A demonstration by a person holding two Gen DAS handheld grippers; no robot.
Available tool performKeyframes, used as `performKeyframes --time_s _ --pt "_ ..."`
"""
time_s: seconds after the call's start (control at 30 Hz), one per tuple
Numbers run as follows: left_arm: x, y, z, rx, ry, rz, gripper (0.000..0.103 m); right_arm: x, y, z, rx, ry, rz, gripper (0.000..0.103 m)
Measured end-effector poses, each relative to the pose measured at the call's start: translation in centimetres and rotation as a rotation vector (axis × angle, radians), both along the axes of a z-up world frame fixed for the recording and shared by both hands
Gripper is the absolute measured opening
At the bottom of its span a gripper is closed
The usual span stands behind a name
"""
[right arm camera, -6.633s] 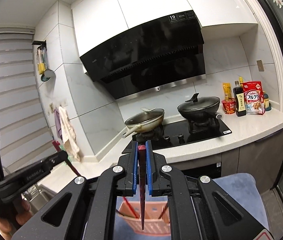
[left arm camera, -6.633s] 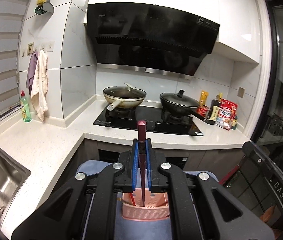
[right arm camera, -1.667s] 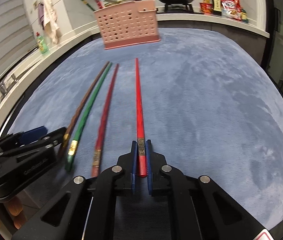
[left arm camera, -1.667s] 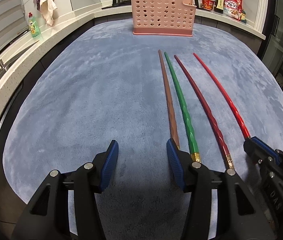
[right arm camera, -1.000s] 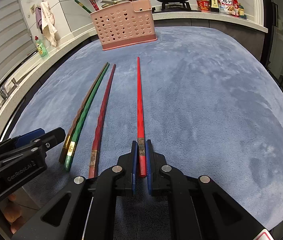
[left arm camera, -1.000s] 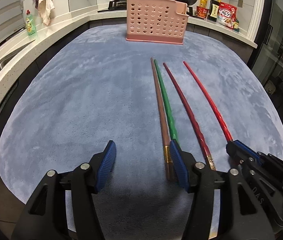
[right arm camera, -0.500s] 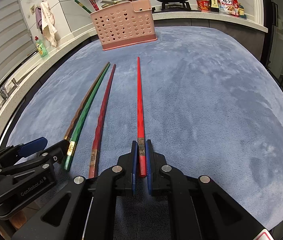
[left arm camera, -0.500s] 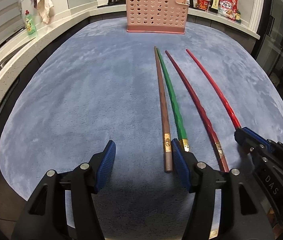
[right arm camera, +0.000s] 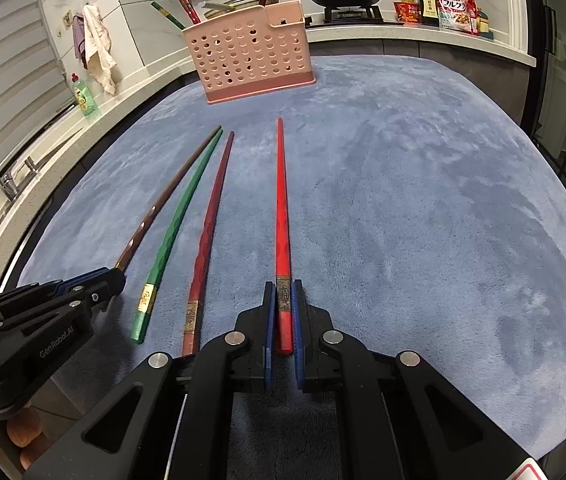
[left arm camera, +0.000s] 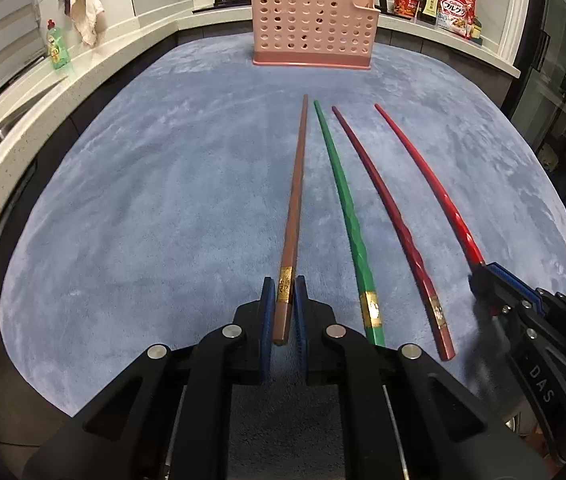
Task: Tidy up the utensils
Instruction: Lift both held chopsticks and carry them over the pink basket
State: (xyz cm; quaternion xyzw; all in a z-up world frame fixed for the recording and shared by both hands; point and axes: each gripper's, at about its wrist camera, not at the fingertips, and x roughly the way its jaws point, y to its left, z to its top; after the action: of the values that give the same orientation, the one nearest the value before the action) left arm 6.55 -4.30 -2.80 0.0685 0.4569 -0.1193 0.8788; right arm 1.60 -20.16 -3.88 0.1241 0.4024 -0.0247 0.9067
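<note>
**Both claws clamped on chopstick butts: watch the lift**

Risk first: each grip sits at the very near end of a long stick, so the far tip probably sags or swings on lift; a pivot between the pads could leave the stick skewed for the pink basket (left arm camera: 311, 20); the plush blue mat (left arm camera: 143, 200) may drag the tip if the lift is shallow; the left claw also works close to the green chopstick (left arm camera: 347, 208), so a sideways nudge could roll it into the dark red chopstick (left arm camera: 387, 208).

Left gripper (left arm camera: 283, 304): jaws have just been closing, now pinched on the brown chopstick (left arm camera: 297, 184) at its gold band; the stick runs from the pads straight away toward the basket, far tip on the mat.

Right gripper (right arm camera: 283, 312): clamped on the bright red chopstick (right arm camera: 282, 200), likewise at the banded butt; rest of the stick lies ahead on the mat.

Green and dark red lie loose between the two held sticks; basket stands upright at the far edge, well apart from all tips, already holding several chopsticks.
</note>
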Motion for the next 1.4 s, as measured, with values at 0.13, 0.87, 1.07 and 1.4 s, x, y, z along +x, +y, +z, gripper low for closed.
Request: performKeyframes --time_s 0.13,0.87,1.07,1.4 --pt "0.5 0.2 1.0 0.0 -0.013 0.007 0.009 0.0 -0.4 1.3 -0.003 -0.028 0.0 0.007" --pt "6.6 -0.5 13.9 -0.057 -0.213 0.016 0.007 5.9 -4.7 16.3 -0.022 -0.322 -0.022 0.007" --pt "9.2 -0.8 17.4 -0.095 -0.247 0.007 0.007 8.0 -5.2 19.3 -0.032 -0.373 -0.013 0.007" --pt "13.4 -0.5 24.1 -0.17 -0.315 -0.016 0.007 11.8 -5.9 24.5 0.024 -0.454 0.017 0.007"
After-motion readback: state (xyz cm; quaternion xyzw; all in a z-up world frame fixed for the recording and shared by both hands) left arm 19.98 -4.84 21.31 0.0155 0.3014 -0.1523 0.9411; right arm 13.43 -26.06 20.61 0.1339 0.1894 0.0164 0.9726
